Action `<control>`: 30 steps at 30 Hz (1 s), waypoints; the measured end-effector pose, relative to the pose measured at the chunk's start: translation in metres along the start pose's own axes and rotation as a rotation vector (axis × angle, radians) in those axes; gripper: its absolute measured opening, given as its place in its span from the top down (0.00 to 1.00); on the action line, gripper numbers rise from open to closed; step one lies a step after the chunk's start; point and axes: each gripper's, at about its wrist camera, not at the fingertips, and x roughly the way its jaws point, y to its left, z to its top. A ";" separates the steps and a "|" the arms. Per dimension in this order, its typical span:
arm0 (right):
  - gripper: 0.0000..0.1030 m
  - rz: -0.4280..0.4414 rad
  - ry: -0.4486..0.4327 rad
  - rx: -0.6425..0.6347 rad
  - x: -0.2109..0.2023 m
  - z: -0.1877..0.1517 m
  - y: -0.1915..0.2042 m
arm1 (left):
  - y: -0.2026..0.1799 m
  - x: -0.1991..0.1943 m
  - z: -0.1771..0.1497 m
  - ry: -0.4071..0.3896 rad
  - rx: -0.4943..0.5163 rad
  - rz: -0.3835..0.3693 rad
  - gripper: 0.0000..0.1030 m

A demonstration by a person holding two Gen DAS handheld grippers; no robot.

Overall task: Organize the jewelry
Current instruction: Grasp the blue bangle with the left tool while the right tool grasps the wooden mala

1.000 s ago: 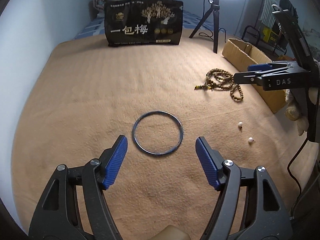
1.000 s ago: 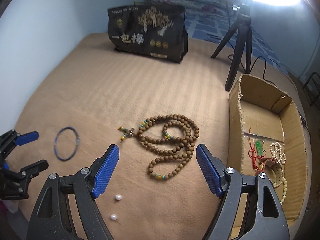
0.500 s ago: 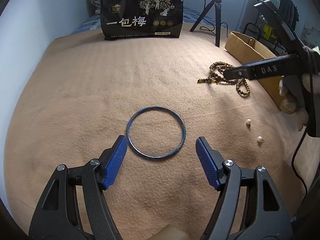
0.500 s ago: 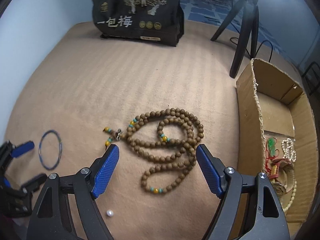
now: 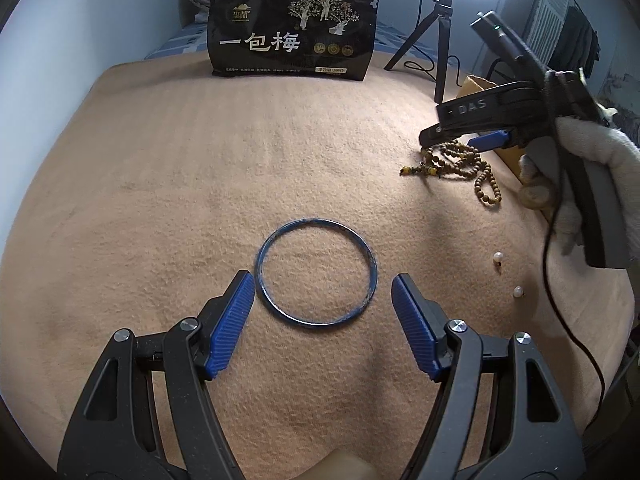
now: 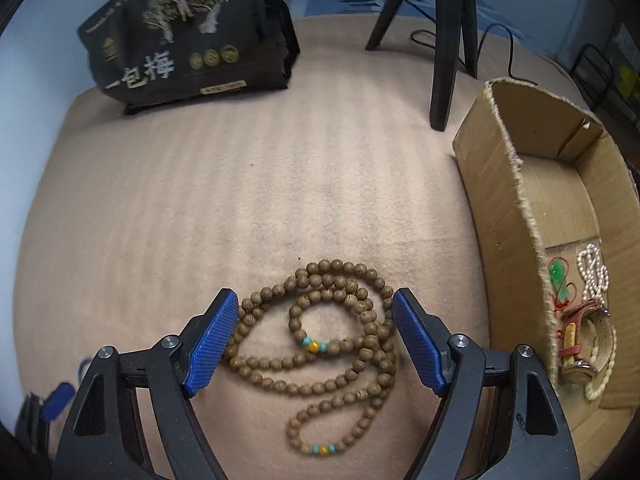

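A thin blue bangle (image 5: 316, 272) lies flat on the tan blanket. My left gripper (image 5: 323, 290) is open, its blue pads on either side of the bangle's near half, low over the blanket. A long wooden bead necklace (image 6: 320, 332) lies coiled on the blanket; it also shows in the left wrist view (image 5: 464, 168). My right gripper (image 6: 316, 312) is open and straddles the necklace, close above it; it also shows in the left wrist view (image 5: 460, 136). Two loose pearls (image 5: 498, 257) (image 5: 519, 291) lie to the right of the bangle.
An open cardboard box (image 6: 508, 176) stands on the right and holds a green pendant (image 6: 558, 276), a pearl string (image 6: 592, 272) and a strap. A black snack bag (image 5: 294, 32) stands at the back. A ring-light tripod (image 6: 448, 40) stands near the box.
Both grippers have moved forward and down. The left one now has the bangle between its pads. The right one now straddles the bead necklace. Both stay open.
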 end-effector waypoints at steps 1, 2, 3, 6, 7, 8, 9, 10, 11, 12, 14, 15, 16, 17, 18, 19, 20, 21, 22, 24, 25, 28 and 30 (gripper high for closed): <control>0.20 -0.010 0.001 0.000 0.002 0.001 0.001 | 0.000 0.001 0.000 0.001 -0.002 -0.004 0.29; 0.20 -0.013 0.005 0.001 0.006 0.003 0.002 | 0.001 0.001 0.000 0.003 -0.005 -0.009 0.29; 0.19 -0.009 0.015 0.005 0.010 0.004 0.003 | 0.001 0.002 0.000 0.007 -0.007 -0.014 0.29; 0.11 -0.002 0.032 -0.005 0.017 0.008 0.008 | 0.001 0.003 -0.001 0.009 -0.002 -0.014 0.29; 0.09 -0.004 0.037 -0.018 0.019 0.009 0.011 | 0.000 0.005 -0.001 0.011 0.005 -0.003 0.29; 0.09 -0.019 0.042 -0.047 0.021 0.008 0.015 | 0.000 0.007 -0.002 0.013 0.008 0.003 0.29; 0.09 -0.031 0.043 -0.069 0.022 0.008 0.019 | 0.001 0.009 -0.001 0.017 0.008 0.006 0.29; 0.09 -0.034 0.044 -0.090 0.023 0.007 0.022 | 0.001 0.011 -0.001 0.019 0.007 0.008 0.29; 0.09 -0.029 0.044 -0.095 0.023 0.006 0.023 | 0.001 0.013 -0.001 0.021 0.007 0.012 0.28; 0.09 -0.020 0.046 -0.097 0.023 0.006 0.023 | 0.001 0.014 0.000 0.022 0.007 0.016 0.26; 0.09 -0.007 0.050 -0.106 0.022 0.004 0.024 | -0.002 0.017 0.003 0.019 0.011 0.023 0.22; 0.09 -0.003 0.052 -0.115 0.019 -0.001 0.021 | -0.003 0.019 0.004 0.020 0.015 0.027 0.21; 0.09 0.001 0.055 -0.127 0.018 -0.002 0.022 | -0.004 0.021 0.004 0.021 0.017 0.031 0.19; 0.10 0.005 0.056 -0.141 0.018 -0.004 0.023 | -0.005 0.024 0.005 0.025 0.022 0.039 0.19; 0.12 0.007 0.055 -0.150 0.017 -0.008 0.023 | -0.006 0.025 0.005 0.027 0.026 0.046 0.19; 0.15 0.011 0.052 -0.155 0.014 -0.013 0.021 | -0.007 0.027 0.005 0.027 0.034 0.062 0.19; 0.17 0.014 0.049 -0.159 0.013 -0.016 0.020 | -0.008 0.028 0.005 0.024 0.039 0.070 0.19; 0.23 0.019 0.045 -0.164 0.012 -0.017 0.019 | -0.008 0.028 0.005 0.023 0.040 0.072 0.19; 0.30 0.024 0.043 -0.167 0.011 -0.018 0.019 | -0.007 0.029 0.006 0.022 0.037 0.072 0.19; 0.46 0.046 0.040 -0.181 0.007 -0.022 0.021 | -0.006 0.028 0.006 0.017 0.032 0.079 0.27; 0.58 0.056 0.040 -0.185 0.006 -0.024 0.022 | -0.005 0.028 0.006 0.014 0.025 0.078 0.27; 0.81 0.117 0.052 -0.188 0.004 -0.028 0.022 | -0.003 0.027 0.007 0.008 0.018 0.069 0.28; 0.84 0.143 0.052 -0.191 0.003 -0.034 0.024 | -0.003 0.025 0.007 0.003 0.014 0.073 0.28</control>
